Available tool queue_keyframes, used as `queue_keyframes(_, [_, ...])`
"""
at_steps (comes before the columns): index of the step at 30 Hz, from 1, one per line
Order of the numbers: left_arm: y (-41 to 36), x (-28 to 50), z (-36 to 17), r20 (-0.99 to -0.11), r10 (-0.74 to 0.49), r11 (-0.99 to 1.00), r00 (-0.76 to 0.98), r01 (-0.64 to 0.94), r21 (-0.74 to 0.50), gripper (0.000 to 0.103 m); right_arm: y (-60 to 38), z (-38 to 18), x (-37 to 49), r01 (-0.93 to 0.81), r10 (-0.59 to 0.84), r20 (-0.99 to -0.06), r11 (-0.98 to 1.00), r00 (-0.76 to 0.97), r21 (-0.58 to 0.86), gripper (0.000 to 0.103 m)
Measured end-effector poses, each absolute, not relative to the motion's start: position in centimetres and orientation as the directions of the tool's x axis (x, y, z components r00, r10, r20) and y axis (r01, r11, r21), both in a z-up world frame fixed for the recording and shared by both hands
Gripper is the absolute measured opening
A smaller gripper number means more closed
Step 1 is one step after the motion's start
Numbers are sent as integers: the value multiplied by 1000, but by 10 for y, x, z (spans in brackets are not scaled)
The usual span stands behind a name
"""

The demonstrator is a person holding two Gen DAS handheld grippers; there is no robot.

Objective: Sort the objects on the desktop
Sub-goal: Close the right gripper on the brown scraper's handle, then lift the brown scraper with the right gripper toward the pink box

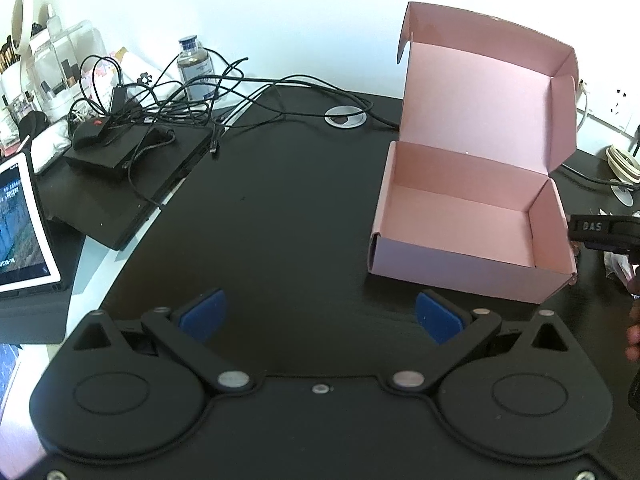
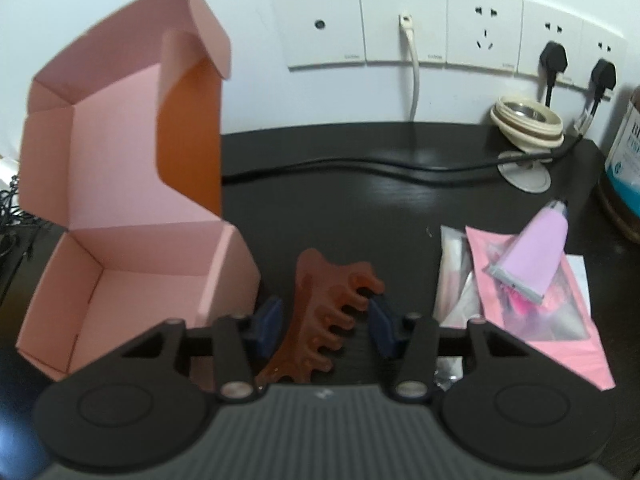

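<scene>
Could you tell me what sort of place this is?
Probably a home desk: a dark desk with tangled cables, a tablet, cosmetics and wall sockets.

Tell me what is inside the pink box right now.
The pink box shows only its bare pink floor and walls in both views; nothing lies inside. The near front corner of the floor is hidden behind the box's front wall.

We see the right gripper [image 2: 324,322] straddling the brown hair claw [image 2: 320,320], pink box [image 2: 132,264] at nine o'clock, lilac tube [image 2: 532,252] at two.
</scene>
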State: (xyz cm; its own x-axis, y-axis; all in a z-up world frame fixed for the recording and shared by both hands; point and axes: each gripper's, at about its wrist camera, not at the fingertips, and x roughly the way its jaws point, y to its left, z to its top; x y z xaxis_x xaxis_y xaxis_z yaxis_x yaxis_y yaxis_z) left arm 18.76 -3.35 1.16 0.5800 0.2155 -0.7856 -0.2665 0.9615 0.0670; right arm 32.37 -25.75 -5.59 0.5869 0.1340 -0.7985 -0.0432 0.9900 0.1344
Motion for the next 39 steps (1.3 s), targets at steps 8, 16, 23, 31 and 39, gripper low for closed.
queue_keyframes(8, [-30,189,9,-798,204,960,567,-276,50,103,-257,-58,328,-35,147,-794,987,590,157,46])
queue_keyframes(16, [-35,190,12,-790,199,966,580,-253,58,103,-259,-58,326,-56,114,-804,993,583,101,41])
queue_keyframes(23, [-33,191,10,-796,199,965,572,-257,56,103,-252,-58,328,-94,78,-811,995,580,28,41])
queue_keyframes(31, [-37,193,11,-796,187,969,576,-241,53,103,-254,-58,317,-99,89,-801,994,592,36,36])
queue_keyframes(39, [-41,194,15,-790,152,975,594,-219,24,103,-255,-54,284,-113,110,-813,992,572,55,36])
